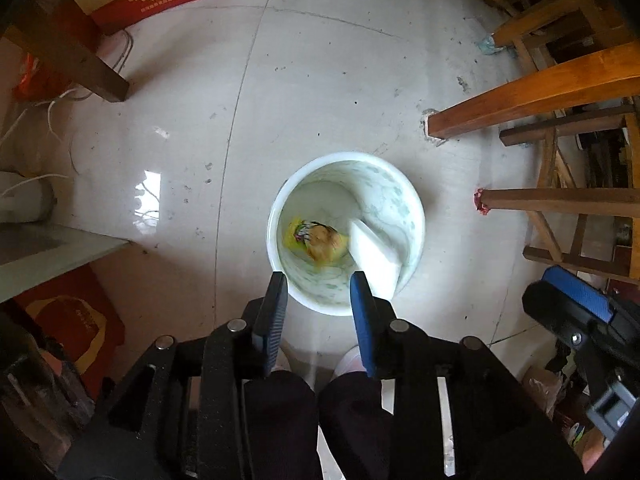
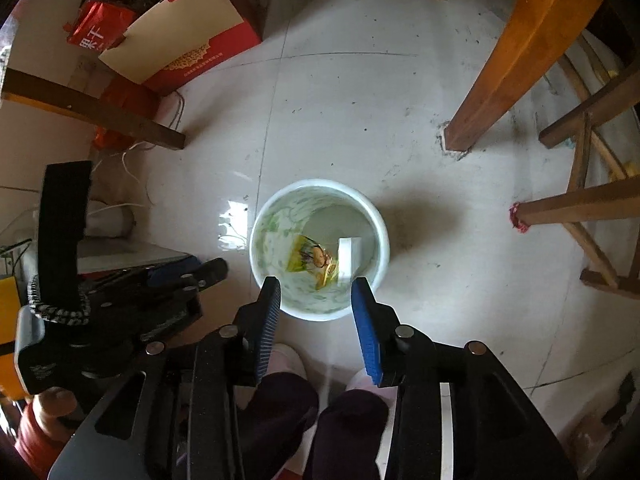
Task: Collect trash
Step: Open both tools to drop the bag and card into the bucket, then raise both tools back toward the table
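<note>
A white round bin [image 1: 416,216] with a green pattern stands on the tiled floor. Inside lie a yellow snack wrapper [image 1: 314,240] and a white flat piece [image 1: 374,256] that leans on the wall. The bin [image 2: 382,232], the wrapper [image 2: 314,260] and the white piece [image 2: 347,258] also show in the right wrist view. My left gripper [image 1: 319,282] is open and empty, high above the bin's near rim. My right gripper [image 2: 316,288] is open and empty above the near rim too. The left gripper [image 2: 200,274] shows at the left of the right wrist view.
Wooden table and stool legs [image 1: 520,104] stand to the right of the bin. A red and beige carton [image 2: 188,36] and a dark wooden leg [image 2: 100,112] are at the far left, with white cables [image 1: 52,116]. My feet [image 2: 320,380] are just behind the bin.
</note>
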Demonstrator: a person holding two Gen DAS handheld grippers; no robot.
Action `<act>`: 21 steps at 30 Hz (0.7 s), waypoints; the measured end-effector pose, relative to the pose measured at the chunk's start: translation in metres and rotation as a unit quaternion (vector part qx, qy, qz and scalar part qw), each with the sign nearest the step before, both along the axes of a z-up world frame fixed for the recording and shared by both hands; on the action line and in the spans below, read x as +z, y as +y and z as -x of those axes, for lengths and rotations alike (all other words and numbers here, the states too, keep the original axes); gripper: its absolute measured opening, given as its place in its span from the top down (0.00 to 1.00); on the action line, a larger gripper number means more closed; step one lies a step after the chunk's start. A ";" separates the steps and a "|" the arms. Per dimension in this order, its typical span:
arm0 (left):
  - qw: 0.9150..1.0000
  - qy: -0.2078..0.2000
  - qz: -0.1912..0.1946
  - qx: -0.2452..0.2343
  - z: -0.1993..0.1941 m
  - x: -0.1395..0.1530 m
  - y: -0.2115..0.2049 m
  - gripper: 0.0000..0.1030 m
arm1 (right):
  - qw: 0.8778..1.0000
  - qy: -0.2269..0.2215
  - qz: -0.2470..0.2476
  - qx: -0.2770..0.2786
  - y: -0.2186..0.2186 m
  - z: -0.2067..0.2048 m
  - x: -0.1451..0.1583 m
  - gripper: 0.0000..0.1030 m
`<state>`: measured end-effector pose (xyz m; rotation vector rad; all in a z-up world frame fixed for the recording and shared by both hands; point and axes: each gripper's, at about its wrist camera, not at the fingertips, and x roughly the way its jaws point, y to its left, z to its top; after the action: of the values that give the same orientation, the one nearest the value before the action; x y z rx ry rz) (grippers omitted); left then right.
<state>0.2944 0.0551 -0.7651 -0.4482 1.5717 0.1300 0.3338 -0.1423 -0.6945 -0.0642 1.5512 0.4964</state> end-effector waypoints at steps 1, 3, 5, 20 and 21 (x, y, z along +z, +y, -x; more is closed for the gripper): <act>1.000 -0.003 -0.001 -0.002 0.001 0.006 0.000 0.70 | 1.000 -0.002 0.002 0.001 0.000 -0.001 0.003 0.67; 1.000 -0.008 -0.007 -0.007 0.000 0.023 0.002 0.70 | 1.000 -0.003 -0.001 -0.001 -0.002 -0.001 0.017 0.67; 1.000 -0.016 -0.014 -0.013 -0.001 0.044 0.002 0.70 | 1.000 -0.004 -0.005 -0.004 -0.002 0.000 0.030 0.67; 0.993 -0.108 -0.043 -0.023 -0.001 0.290 0.007 0.68 | 0.997 -0.073 -0.029 -0.006 0.005 0.003 0.229 0.67; 0.992 -0.115 -0.046 -0.024 -0.001 0.307 0.008 0.68 | 0.996 -0.082 -0.030 -0.008 0.005 0.004 0.247 0.67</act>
<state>0.2951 0.0632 -0.4580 -0.3406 1.3424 0.1101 0.3298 -0.1370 -0.4477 -0.0456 1.3754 0.5123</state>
